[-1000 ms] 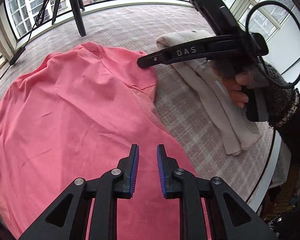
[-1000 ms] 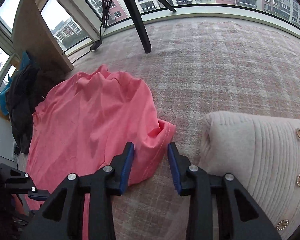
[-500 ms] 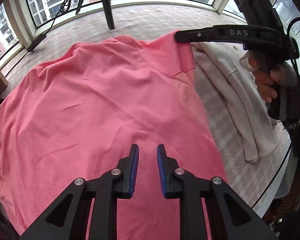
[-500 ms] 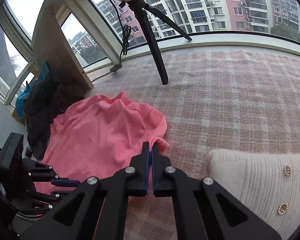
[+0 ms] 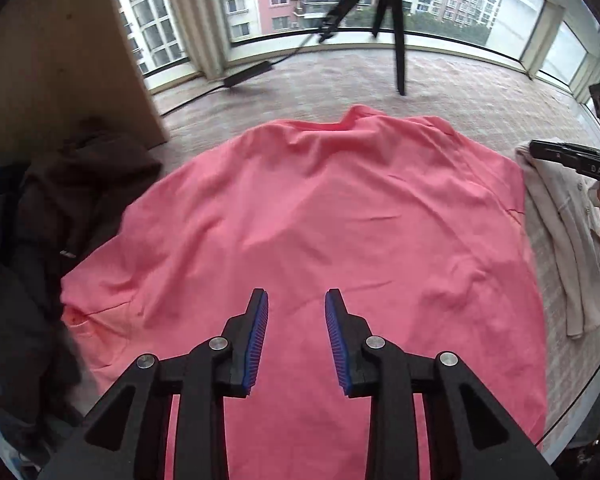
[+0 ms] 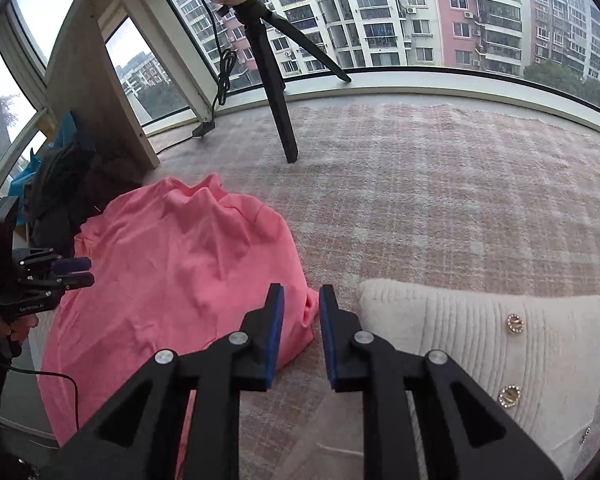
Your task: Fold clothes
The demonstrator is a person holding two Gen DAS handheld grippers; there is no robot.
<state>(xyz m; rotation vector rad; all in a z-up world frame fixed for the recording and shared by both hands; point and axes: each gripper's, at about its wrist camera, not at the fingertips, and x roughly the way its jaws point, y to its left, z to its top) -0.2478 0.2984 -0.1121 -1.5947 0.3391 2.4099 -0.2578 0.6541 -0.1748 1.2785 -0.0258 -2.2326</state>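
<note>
A pink shirt [image 5: 320, 216] lies spread flat on the checked table cover [image 5: 480, 100]; it also shows in the right wrist view [image 6: 180, 272]. My left gripper [image 5: 296, 300] is open and empty above the shirt's near half. My right gripper [image 6: 302, 300] is open, its jaws on either side of the shirt's right sleeve edge [image 6: 310, 308] without gripping it. The right gripper shows at the right edge of the left wrist view [image 5: 540, 148]. The left gripper shows at the left of the right wrist view [image 6: 76, 272].
A folded cream cardigan with gold buttons [image 6: 480, 340] lies right of the shirt, also in the left wrist view [image 5: 560, 232]. A black tripod [image 6: 276, 92] stands at the back. Dark clothes [image 5: 60, 200] are piled at the left beside a wooden post [image 6: 96, 92].
My right gripper, shut on the sleeve half a second ago, has opened and let it go. The shirt now lies spread wider. My left gripper has opened a little and swung left.
</note>
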